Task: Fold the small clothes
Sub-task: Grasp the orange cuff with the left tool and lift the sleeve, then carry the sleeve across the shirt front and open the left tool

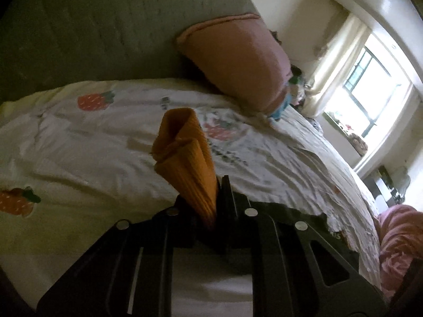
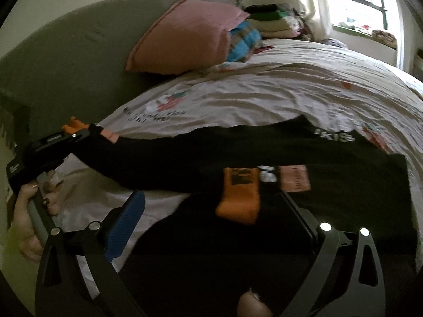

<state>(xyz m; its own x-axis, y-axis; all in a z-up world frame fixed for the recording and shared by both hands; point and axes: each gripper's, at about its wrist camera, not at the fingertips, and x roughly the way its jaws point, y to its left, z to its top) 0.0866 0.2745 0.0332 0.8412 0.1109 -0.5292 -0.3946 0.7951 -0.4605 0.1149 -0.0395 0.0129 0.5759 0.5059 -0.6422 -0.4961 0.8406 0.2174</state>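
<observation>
A black sweatshirt (image 2: 304,158) with an orange ribbed collar (image 2: 239,198) and white lettering lies spread on the bed. My left gripper (image 1: 211,198) is shut on the orange ribbed cuff (image 1: 185,155) of its sleeve, which sticks up from the jaws. In the right wrist view the left gripper (image 2: 87,132) holds that black sleeve (image 2: 158,158) stretched out to the left above the sheet. My right gripper (image 2: 214,211) is open and empty, its blue-padded finger (image 2: 124,227) left of the collar and the other finger on the right, just above the sweatshirt's neck.
The bed has a white strawberry-print sheet (image 1: 105,137), a grey-green headboard (image 2: 66,60) and a pink pillow (image 2: 185,39). Folded clothes (image 2: 269,21) sit behind the pillow. A pink blanket (image 1: 399,243) lies at the bed's far side. A window (image 1: 370,84) is beyond.
</observation>
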